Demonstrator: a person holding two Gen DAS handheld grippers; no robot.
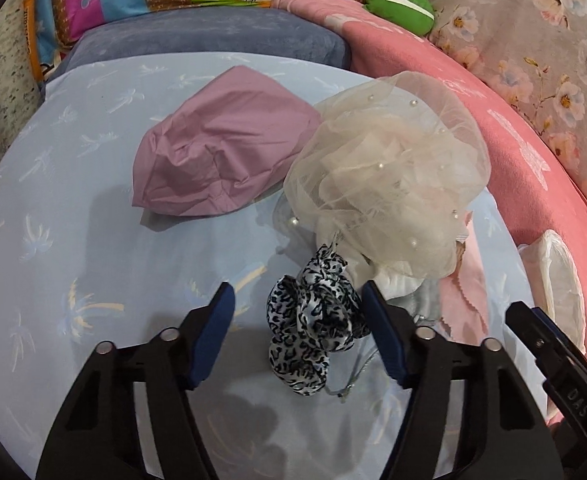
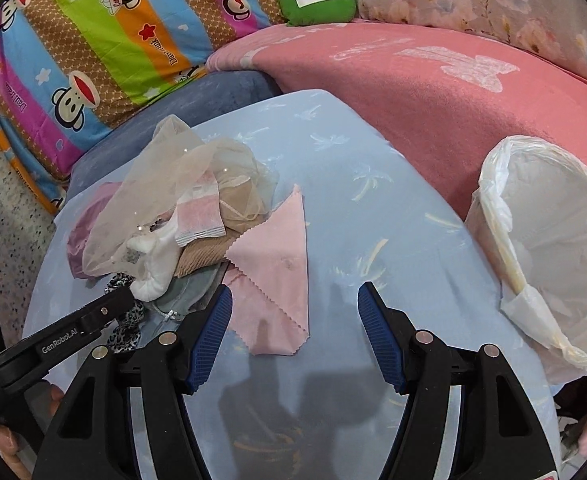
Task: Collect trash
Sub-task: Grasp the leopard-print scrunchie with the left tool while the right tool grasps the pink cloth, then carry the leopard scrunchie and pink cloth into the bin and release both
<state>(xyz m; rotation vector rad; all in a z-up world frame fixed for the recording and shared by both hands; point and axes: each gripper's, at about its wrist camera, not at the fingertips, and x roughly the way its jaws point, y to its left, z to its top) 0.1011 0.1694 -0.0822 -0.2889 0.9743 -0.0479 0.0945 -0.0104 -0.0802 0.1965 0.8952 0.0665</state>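
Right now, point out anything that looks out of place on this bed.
A jumbled heap sits on the blue sheet: tulle, a leopard scrunchie, a pink cloth. The lined bin looks empty. Both tongs are open.

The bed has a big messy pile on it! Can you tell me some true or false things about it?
1. The left gripper is open around the leopard-print scrunchie. True.
2. The right gripper holds the pink cloth. False: it is open, holding nothing.
3. The trash bin has a white bag liner. True.
4. The tulle netting is black. False: it is cream, with pearl beads.
5. The green cushion sits in the bin. False: it lies by the striped monkey-print quilt.
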